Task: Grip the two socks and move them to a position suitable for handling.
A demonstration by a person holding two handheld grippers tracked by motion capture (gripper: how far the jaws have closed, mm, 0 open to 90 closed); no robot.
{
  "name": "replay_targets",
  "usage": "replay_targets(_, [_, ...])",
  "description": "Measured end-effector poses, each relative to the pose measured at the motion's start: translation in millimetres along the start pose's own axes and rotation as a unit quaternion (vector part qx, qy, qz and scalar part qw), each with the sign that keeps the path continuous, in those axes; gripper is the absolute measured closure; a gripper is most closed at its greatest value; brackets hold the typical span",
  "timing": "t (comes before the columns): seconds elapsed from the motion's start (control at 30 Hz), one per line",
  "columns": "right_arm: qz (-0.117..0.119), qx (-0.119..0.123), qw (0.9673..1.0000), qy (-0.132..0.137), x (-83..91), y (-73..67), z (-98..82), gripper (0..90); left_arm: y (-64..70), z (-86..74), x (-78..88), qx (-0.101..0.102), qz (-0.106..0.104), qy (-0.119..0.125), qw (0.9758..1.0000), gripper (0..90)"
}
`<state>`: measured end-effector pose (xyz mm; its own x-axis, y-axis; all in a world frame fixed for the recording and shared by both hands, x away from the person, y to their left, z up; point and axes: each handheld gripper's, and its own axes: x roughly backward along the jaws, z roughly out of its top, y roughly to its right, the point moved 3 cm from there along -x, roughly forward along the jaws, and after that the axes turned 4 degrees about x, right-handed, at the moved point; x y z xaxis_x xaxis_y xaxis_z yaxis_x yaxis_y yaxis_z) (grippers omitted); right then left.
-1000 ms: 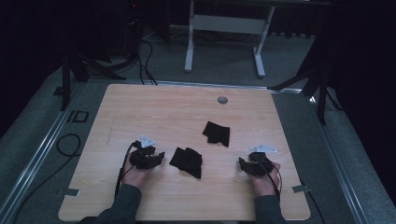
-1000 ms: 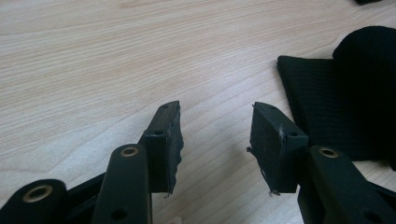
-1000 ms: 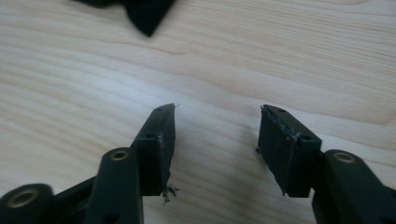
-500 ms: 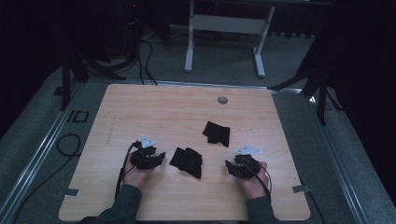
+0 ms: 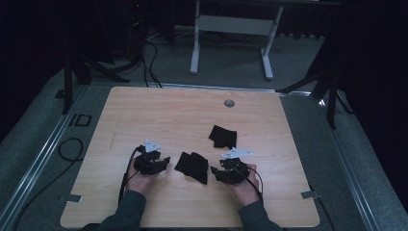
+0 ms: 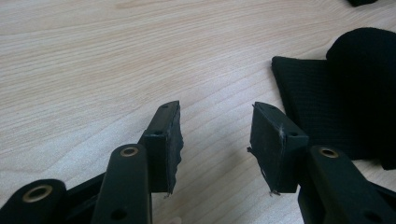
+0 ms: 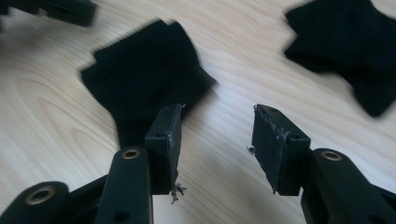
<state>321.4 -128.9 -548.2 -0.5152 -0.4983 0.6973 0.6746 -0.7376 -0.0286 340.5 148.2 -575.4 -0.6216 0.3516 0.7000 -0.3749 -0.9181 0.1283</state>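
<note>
1. Cloth (image 5: 192,166), the near black piece, lies crumpled on the counter (image 5: 159,115) between the two tools, toward the person's edge. It looks doubled over on itself, so my biggest worry is a pinch that takes only the top layer: the piece would then unroll and drag instead of lifting whole.

2. Counter wood is bare and smooth. If a tool comes in flat and low, I judge that the jaw tips may push the cloth ahead of them and bunch it further, leaving no free edge to grip.

3. Far cloth (image 5: 222,135), a second black piece, sits just beyond the right tool and near the first piece but apart from it. A wide sweep from the right could catch it as well, or shove one piece onto the other.

4. Right tool (image 5: 233,173) is spread, nothing between its jaws, just beside the near cloth's right edge. In the right gripper view the picture is blurred, which suggests fast motion; at speed it could overshoot the edge and close on wood.

5. Left tool (image 5: 152,164) is also spread and empty, near the cloth's left side but not touching it. In the left gripper view the cloth lies off to one side of the jaws, so closing now would grab air; it needs turning toward the edge first.

6. Frayed pads (image 7: 170,140) on the jaws may grip thin fabric poorly, letting it slip.
</note>
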Motion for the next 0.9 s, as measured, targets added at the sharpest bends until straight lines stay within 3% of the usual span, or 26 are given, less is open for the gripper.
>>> replay_targets(0.13, [0.010,0.005,0.9999,-0.005,-8.1,-8.3,11.5,52.7,0.0,0.2,1.3,-0.001,0.000,0.002,1.0000,53.6])
replay_targets(0.47, [0.024,-0.023,0.9984,-0.046,-39.2,-14.4,22.4,51.9,1.3,0.2,3.0,-0.002,-0.001,0.005,1.0000,53.6])
replay_targets(0.53, [0.023,-0.027,0.9979,-0.055,-41.9,-13.8,22.1,55.2,1.5,0.2,3.3,-0.002,-0.002,0.005,1.0000,53.6])
replay_targets(0.57, [0.026,-0.033,0.9971,-0.064,-43.6,-13.7,21.7,64.7,1.8,0.4,3.9,-0.002,-0.002,0.008,1.0000,53.6])
replay_targets(0.7, [0.027,-0.026,0.9978,-0.055,-38.6,-15.7,23.5,83.8,2.4,0.7,4.9,0.000,-0.006,0.010,0.9999,54.4])
replay_targets(0.9, [0.031,-0.014,0.9986,-0.041,-26.7,-19.1,29.2,87.8,7.1,0.9,6.2,-0.001,-0.019,0.012,0.9997,56.5])
